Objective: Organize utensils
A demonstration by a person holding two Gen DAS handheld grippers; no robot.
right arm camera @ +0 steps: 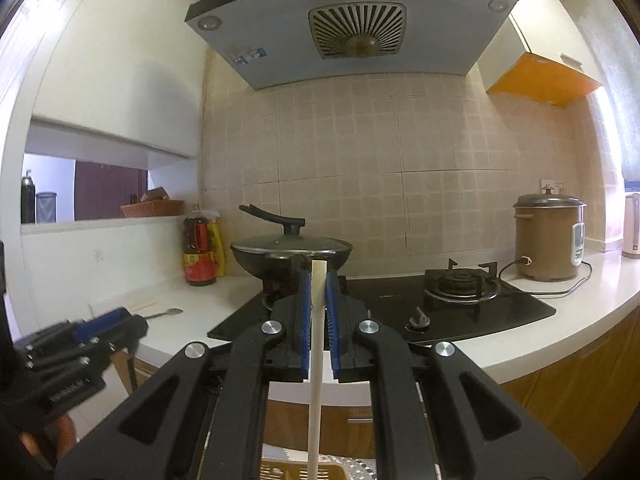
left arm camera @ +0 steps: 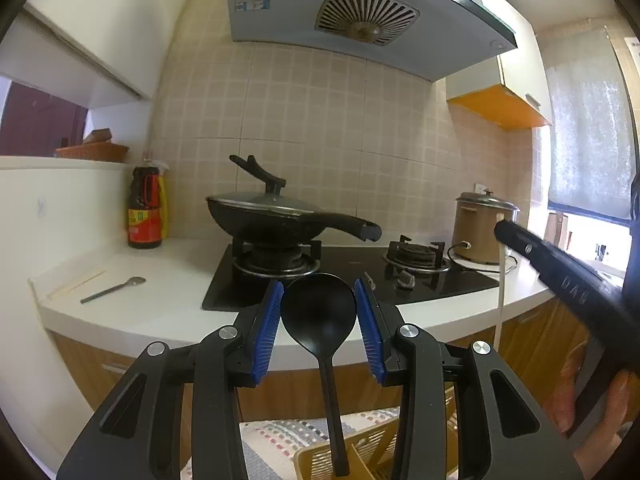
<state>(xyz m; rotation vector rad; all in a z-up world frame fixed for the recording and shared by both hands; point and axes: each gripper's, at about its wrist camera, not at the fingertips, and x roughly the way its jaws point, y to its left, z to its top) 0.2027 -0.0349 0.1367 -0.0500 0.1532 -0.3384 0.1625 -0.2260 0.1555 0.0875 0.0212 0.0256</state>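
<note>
My left gripper (left arm camera: 319, 304) is open; a black ladle (left arm camera: 319, 310) stands upright between its blue pads without touching them, its handle reaching down into a yellow slotted utensil basket (left arm camera: 360, 450) below. My right gripper (right arm camera: 319, 280) is shut on a white chopstick-like utensil (right arm camera: 316, 360) that hangs down toward the same basket (right arm camera: 276, 470). On the white counter (left arm camera: 160, 280) at the left lie a metal spoon (left arm camera: 114, 289) and pale chopsticks (left arm camera: 76, 280). The spoon also shows in the right wrist view (right arm camera: 164, 313).
A black lidded wok (left arm camera: 272, 216) sits on the left burner of the black gas hob (left arm camera: 360, 276). A sauce bottle (left arm camera: 145, 204) stands at the back left, a brown rice cooker (left arm camera: 482, 226) at the right. A range hood (left arm camera: 360, 12) hangs overhead.
</note>
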